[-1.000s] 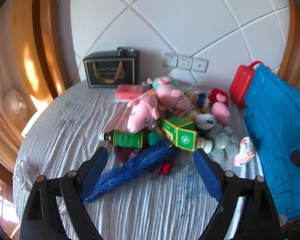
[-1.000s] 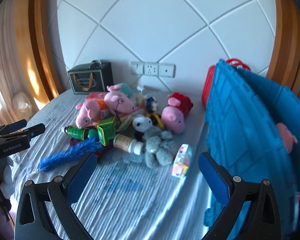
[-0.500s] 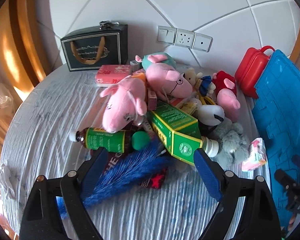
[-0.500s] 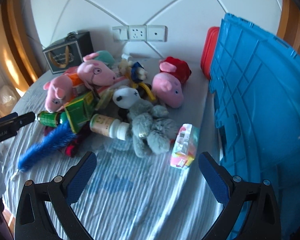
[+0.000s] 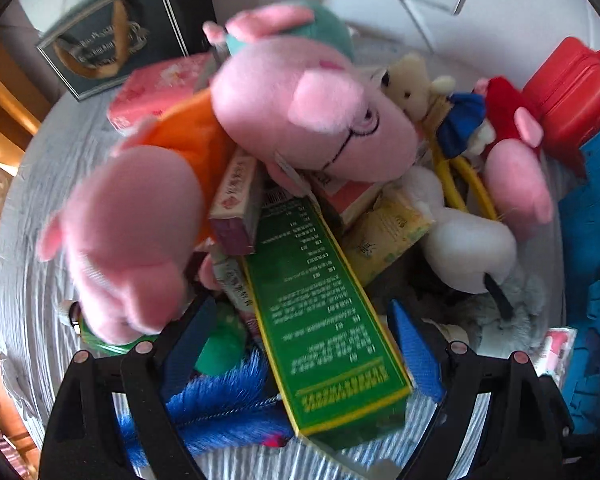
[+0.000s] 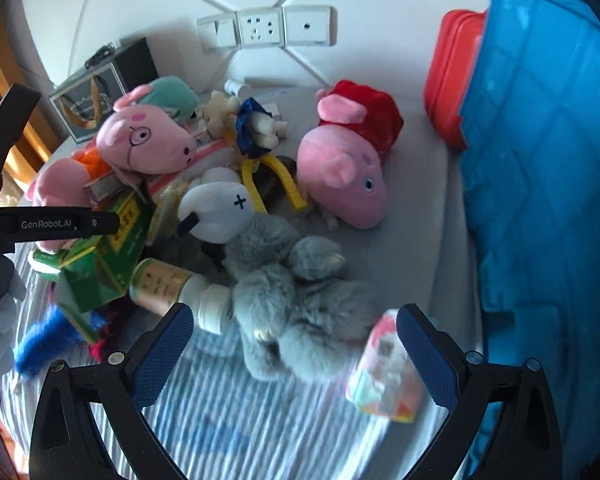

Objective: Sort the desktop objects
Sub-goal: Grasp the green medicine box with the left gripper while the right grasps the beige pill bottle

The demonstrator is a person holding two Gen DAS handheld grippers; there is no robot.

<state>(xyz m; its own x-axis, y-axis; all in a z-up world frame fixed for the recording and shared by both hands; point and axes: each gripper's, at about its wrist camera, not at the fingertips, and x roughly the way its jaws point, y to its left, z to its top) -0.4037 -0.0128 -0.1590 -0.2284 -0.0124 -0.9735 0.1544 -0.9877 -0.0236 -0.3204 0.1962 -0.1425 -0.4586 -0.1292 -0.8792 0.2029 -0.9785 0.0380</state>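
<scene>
Left wrist view: green box (image 5: 324,316) lies between open left gripper (image 5: 300,344) fingers.

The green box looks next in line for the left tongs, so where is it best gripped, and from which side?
Grip the green box across its narrow width near the free end closest to the camera, coming from above. It lies flat and long, its far end is tucked under the pink pig, and the open left tongs straddle it.
</scene>
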